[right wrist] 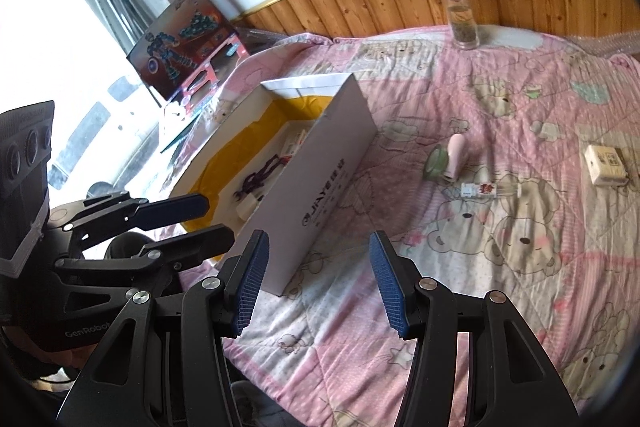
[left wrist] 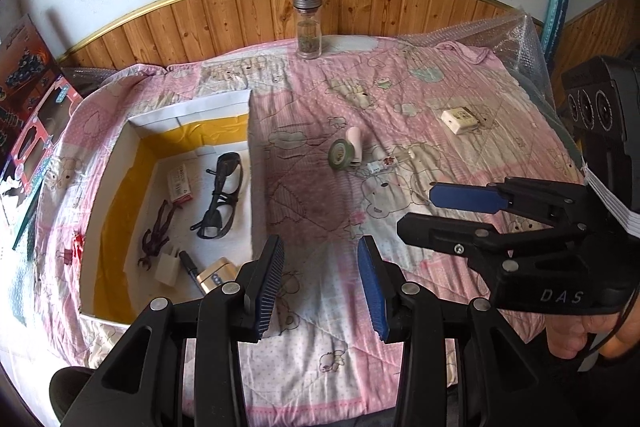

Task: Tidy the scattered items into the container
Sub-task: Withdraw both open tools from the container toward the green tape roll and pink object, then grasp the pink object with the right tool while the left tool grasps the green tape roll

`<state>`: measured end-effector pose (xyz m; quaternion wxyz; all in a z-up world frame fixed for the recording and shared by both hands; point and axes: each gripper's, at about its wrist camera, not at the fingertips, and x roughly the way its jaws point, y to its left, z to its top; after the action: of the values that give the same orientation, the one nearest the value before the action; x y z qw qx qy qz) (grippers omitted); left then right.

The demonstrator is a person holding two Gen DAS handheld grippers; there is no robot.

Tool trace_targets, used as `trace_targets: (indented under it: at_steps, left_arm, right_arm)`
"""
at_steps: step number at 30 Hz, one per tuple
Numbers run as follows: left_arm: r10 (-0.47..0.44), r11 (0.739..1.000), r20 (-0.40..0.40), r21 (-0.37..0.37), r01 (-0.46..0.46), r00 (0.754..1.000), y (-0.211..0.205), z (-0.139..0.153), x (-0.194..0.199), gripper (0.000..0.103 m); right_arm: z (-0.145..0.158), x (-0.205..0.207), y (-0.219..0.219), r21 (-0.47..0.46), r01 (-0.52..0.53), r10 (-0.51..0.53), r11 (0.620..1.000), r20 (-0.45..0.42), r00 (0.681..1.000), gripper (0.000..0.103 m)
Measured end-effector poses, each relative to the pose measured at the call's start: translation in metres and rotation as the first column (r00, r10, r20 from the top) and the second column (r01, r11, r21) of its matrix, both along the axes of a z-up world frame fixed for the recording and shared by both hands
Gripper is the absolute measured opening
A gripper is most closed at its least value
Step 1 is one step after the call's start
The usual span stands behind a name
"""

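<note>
A white box with yellow lining (left wrist: 116,195) (right wrist: 320,195) lies on the pink quilt. Inside it are black glasses (left wrist: 222,199), a red-and-white packet (left wrist: 181,183), a dark figure toy (left wrist: 156,231), a white plug (left wrist: 167,267) and a marker (left wrist: 190,265). Loose on the quilt lie a green tape roll (left wrist: 340,154) (right wrist: 436,163), a pink cylinder (left wrist: 354,145) (right wrist: 456,157), a small vial (left wrist: 382,163) (right wrist: 480,190) and a cream box (left wrist: 460,119) (right wrist: 604,165). My left gripper (left wrist: 320,247) (right wrist: 218,221) hovers open beside the box's near right corner. My right gripper (right wrist: 318,243) (left wrist: 418,211) is open and holds nothing, short of the loose items.
A glass jar (left wrist: 308,27) (right wrist: 460,13) stands at the quilt's far edge against wood panelling. Toy boxes (left wrist: 28,99) (right wrist: 180,47) lean at the left. A red clip (left wrist: 76,247) lies left of the box. Bubble wrap (left wrist: 516,39) covers the far right corner.
</note>
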<state>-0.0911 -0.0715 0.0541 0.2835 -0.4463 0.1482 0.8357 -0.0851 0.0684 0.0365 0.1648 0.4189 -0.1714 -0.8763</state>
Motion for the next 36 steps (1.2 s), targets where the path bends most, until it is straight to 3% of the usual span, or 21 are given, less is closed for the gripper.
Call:
trace_targets:
  at_steps: [17,36]
  left_arm:
    - [-0.041,0.999,0.090,0.034,0.038,0.995,0.061,-0.033,-0.032,0.040]
    - [0.015,0.995,0.278,0.093,-0.042,0.961,0.112,-0.107,-0.109,0.042]
  right_arm:
    - [-0.036,-0.027,0.064,0.017,0.105,-0.106,0.994,0.084,0.991,0.056]
    - [-0.096,-0.093,0.102,0.128,0.108,-0.131,0.986,0.191,0.973,0.056]
